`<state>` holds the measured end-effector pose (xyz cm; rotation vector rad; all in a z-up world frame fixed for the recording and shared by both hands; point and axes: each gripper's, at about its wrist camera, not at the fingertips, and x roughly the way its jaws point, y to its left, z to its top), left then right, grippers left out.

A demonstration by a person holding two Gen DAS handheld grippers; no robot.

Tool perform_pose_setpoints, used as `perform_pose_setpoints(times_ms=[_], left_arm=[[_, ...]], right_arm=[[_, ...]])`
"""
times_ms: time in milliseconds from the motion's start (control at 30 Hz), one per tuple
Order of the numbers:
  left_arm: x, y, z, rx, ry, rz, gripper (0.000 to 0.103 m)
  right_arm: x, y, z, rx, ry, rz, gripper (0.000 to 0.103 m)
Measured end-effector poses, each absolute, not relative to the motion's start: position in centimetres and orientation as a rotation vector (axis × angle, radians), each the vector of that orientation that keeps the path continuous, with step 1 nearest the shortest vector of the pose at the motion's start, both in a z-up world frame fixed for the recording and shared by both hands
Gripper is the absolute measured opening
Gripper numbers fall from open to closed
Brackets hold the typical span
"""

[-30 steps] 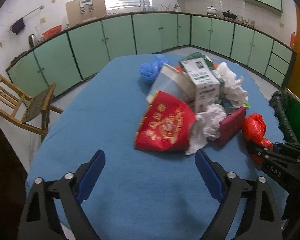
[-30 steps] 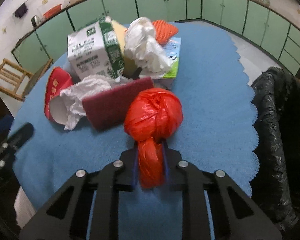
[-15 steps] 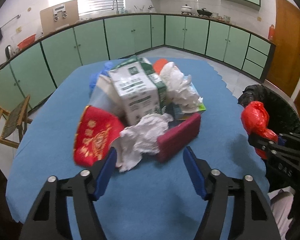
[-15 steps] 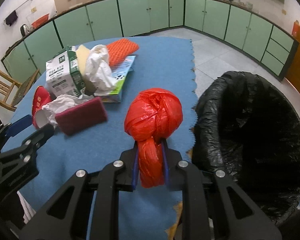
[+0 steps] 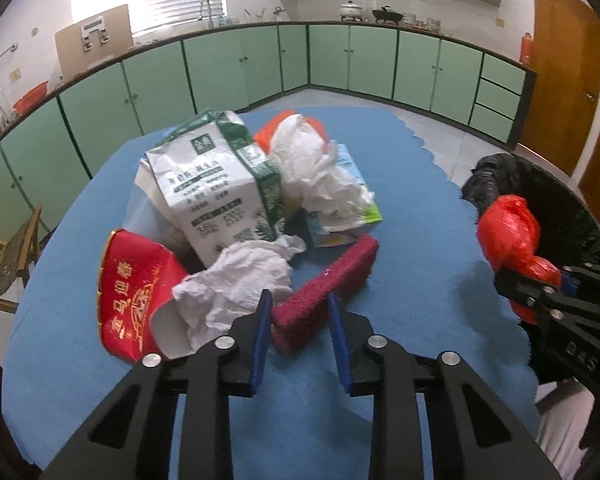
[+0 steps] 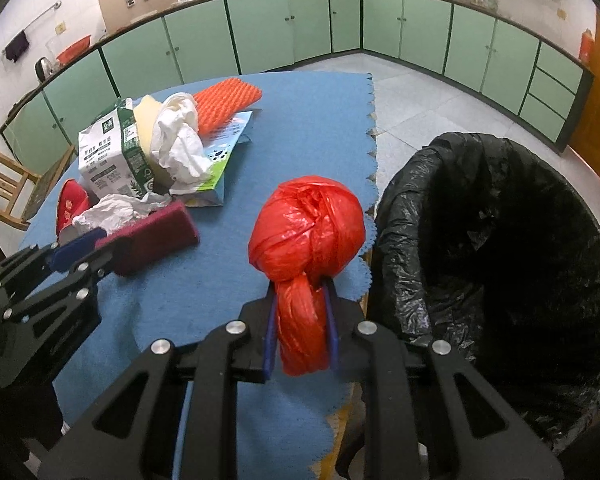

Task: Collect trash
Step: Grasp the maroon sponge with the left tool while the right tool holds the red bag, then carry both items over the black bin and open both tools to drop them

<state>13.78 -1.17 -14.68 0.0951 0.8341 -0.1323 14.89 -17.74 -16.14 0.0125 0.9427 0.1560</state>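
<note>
My right gripper point(image 6: 300, 300) is shut on a knotted red plastic bag point(image 6: 306, 228) and holds it above the table's right edge, beside the black-lined trash bin point(image 6: 500, 256). The bag also shows in the left wrist view point(image 5: 508, 236). My left gripper point(image 5: 298, 304) is closed around the near end of a maroon scouring pad point(image 5: 328, 284), which lies on the blue tablecloth point(image 5: 412, 216). The pad also shows in the right wrist view point(image 6: 156, 236). Behind it lie crumpled white paper point(image 5: 240, 280), a red paper cup point(image 5: 134, 292) and a green-and-white milk carton point(image 5: 216, 184).
More trash sits in the pile: white tissue point(image 5: 316, 164), an orange ridged pad point(image 6: 224, 102) and a flat printed box point(image 6: 220, 160). A wooden chair point(image 6: 4, 184) stands left of the table. Green cabinets point(image 6: 340, 24) line the far walls.
My left gripper moved forward to the maroon pad and narrowed around its end. My right gripper carried the red bag rightward from the pile to beside the bin.
</note>
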Motion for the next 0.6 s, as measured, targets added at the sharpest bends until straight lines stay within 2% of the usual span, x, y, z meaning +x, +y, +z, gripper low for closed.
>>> perform_pose_setpoints(times_ms=[167, 367, 467, 533, 600], left_arm=[[13.1, -1.8, -14.5, 0.069, 0.852, -0.185, 0.025], [14.2, -3.0, -15.1, 0.112, 0.845, -0.173, 0.027], [14.2, -3.2, -14.8, 0.11, 0.83, -0.186, 0.022], [14.1, -3.1, -14.2, 0.078, 0.823, -0.208, 0.014], [14.1, -3.4, -13.4, 0.063, 0.811, -0.217, 0.012]], right_arm=[[14.8, -18.3, -15.9, 0.02, 0.936, 0.15, 0.019], [14.5, -18.7, -15.7, 0.027, 0.938, 0.145, 0.019], [14.3, -18.8, -15.2, 0.026, 0.928, 0.144, 0.019], [14.1, -19.0, -14.6, 0.027, 0.914, 0.143, 0.019], [13.9, -19.3, -14.0, 0.033, 0.901, 0.141, 0.019]])
